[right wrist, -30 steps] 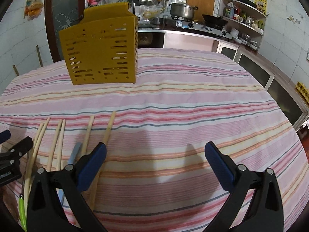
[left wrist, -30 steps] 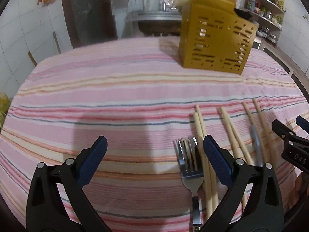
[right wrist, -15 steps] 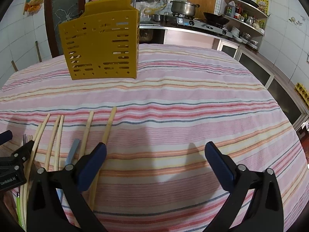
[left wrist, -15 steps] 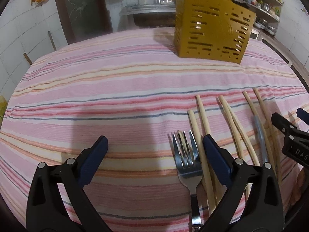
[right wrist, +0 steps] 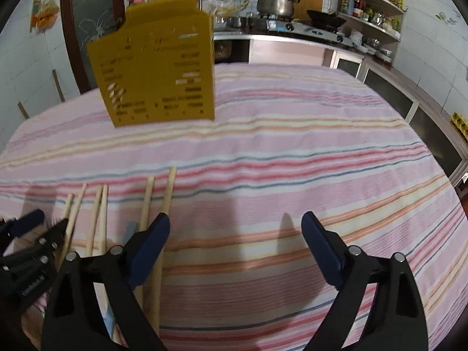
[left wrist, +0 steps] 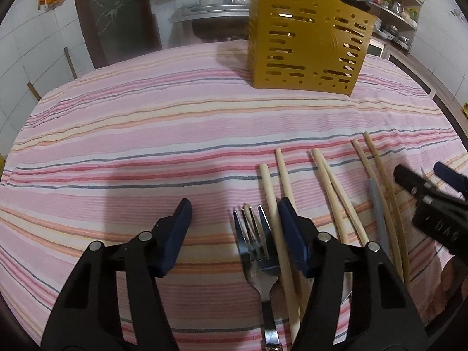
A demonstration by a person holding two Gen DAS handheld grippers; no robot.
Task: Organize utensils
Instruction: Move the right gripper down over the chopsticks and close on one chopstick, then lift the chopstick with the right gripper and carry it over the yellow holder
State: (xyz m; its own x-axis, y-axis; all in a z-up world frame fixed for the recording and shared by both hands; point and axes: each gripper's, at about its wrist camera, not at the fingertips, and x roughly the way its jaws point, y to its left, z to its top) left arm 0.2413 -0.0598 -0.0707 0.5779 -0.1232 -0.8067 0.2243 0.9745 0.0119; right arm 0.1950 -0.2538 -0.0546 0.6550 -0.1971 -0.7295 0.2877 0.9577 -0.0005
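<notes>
A yellow slotted utensil holder (left wrist: pixel 307 38) stands upright at the far side of the striped tablecloth; it also shows in the right wrist view (right wrist: pixel 158 76). Several wooden chopsticks (left wrist: pixel 336 193) lie side by side at the near edge, with a metal fork (left wrist: pixel 257 251) and a grey-handled utensil (left wrist: pixel 377 204) among them. My left gripper (left wrist: pixel 234 219) is open low over the cloth, its right finger beside the fork. My right gripper (right wrist: pixel 235 234) is open and empty, its left finger over the rightmost chopsticks (right wrist: pixel 166 193). It also shows in the left wrist view (left wrist: pixel 433 193).
The table is covered by a pink striped cloth (left wrist: pixel 146 134). Behind it are a kitchen counter with a stove and pot (right wrist: pixel 278 3), shelves of jars (right wrist: pixel 368 11) and a dark door (left wrist: pixel 117 14). The table's right edge (right wrist: pixel 456 181) drops off near cabinets.
Both grippers have moved forward and lower toward the utensils, so the holder looks closer. Both have narrowed a little but stay open. The utensils have not moved.
</notes>
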